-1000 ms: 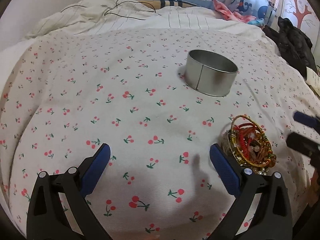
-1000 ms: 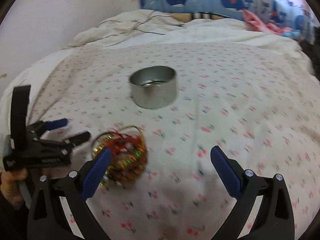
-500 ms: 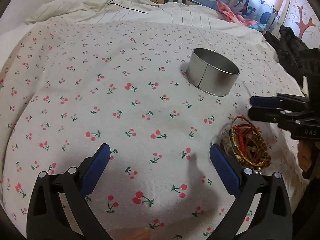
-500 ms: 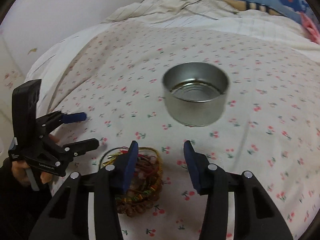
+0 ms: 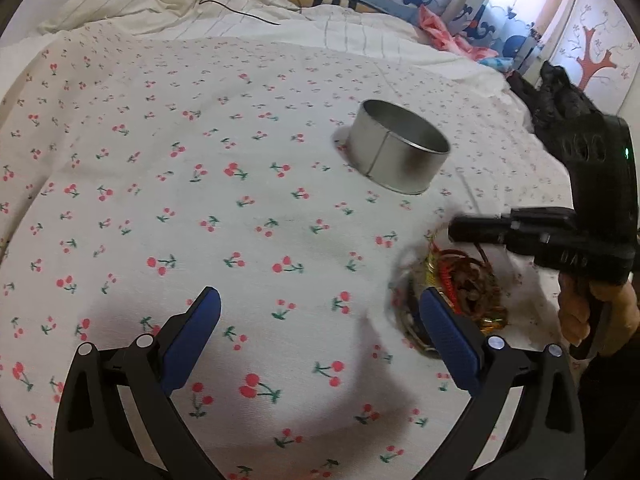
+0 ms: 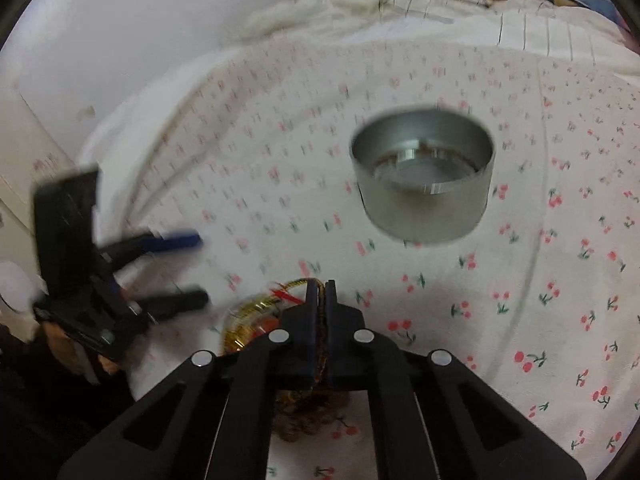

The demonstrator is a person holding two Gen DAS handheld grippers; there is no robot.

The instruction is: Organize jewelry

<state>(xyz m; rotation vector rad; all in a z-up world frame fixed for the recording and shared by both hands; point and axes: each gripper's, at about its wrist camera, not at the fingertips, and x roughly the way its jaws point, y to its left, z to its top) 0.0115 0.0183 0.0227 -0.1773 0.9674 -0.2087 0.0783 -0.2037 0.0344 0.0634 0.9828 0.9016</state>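
A tangled pile of gold, red and brown bracelets [image 5: 464, 284] lies on the cherry-print bedsheet, just beyond my left gripper's right finger. My right gripper [image 6: 319, 286] is shut on a gold strand at the top of the bracelets [image 6: 256, 312]; the strand runs between its pressed jaws. In the left wrist view the right gripper [image 5: 456, 228] comes in from the right, over the pile. A round metal tin [image 5: 400, 160] stands open on the sheet behind the pile. My left gripper [image 5: 318, 300] is open and holds nothing. It also shows at the left of the right wrist view [image 6: 200, 268].
The tin [image 6: 424, 208] shows a shiny ring at its bottom. A rumpled white duvet [image 5: 200, 4] with black cables lies at the head of the bed. Dark clothing [image 5: 560, 96] sits at the right edge. A hand [image 5: 580, 312] grips the right gripper's handle.
My right gripper swung over the bracelet pile and its jaws went from wide open to shut on the bracelets. The left gripper stayed open and tilted slightly.
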